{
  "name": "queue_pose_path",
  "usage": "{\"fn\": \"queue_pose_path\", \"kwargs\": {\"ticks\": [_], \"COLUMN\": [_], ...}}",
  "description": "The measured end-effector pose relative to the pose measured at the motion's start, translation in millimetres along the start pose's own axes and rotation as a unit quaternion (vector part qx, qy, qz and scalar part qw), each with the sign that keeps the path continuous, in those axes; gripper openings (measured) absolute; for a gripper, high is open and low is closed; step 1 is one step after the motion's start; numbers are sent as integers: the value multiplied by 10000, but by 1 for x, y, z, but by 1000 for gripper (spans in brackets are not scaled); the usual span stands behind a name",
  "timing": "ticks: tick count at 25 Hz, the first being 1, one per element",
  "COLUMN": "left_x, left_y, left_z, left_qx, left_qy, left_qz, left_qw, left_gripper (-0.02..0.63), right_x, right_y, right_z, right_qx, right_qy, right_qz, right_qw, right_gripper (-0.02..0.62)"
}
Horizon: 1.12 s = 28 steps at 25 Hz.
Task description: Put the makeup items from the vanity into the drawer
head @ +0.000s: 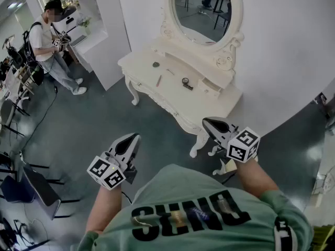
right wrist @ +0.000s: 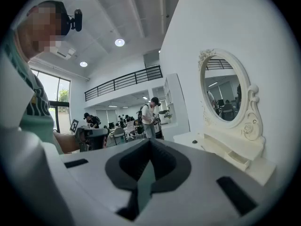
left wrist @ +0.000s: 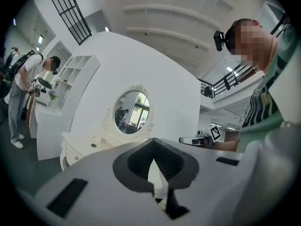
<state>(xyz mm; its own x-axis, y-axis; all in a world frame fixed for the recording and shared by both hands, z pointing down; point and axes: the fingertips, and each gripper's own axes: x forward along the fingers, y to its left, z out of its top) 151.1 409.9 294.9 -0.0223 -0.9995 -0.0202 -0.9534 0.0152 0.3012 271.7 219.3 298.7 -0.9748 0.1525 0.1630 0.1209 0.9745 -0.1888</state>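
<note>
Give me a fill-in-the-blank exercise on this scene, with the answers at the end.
The mirror is ___ in shape.
The left gripper and the right gripper each hold ___.
The makeup items lie on top of the ___.
Missing words: oval; nothing; vanity.
</note>
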Motion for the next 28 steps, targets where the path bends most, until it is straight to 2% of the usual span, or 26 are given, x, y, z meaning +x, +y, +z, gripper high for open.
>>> {"fn": "queue_pose_path", "kwargs": {"ticks": [16,28], "left_x": [30,96], "left_y": [-22,-58], "left_z": [0,-14], "left_qx": [87,154], "left_qy": [38,43], "left_qz": [43,131], "left_qw": [9999,9998], "left_gripper": [9,9], "right_x": [-17,-42], "right_y": [-22,-58], "right_z": [9,10], "right_qx": [21,-138], "right_qy": [-94,-124], "right_qz": [112,624], "right_qw": [9999,9979], "right_gripper": [11,11]}}
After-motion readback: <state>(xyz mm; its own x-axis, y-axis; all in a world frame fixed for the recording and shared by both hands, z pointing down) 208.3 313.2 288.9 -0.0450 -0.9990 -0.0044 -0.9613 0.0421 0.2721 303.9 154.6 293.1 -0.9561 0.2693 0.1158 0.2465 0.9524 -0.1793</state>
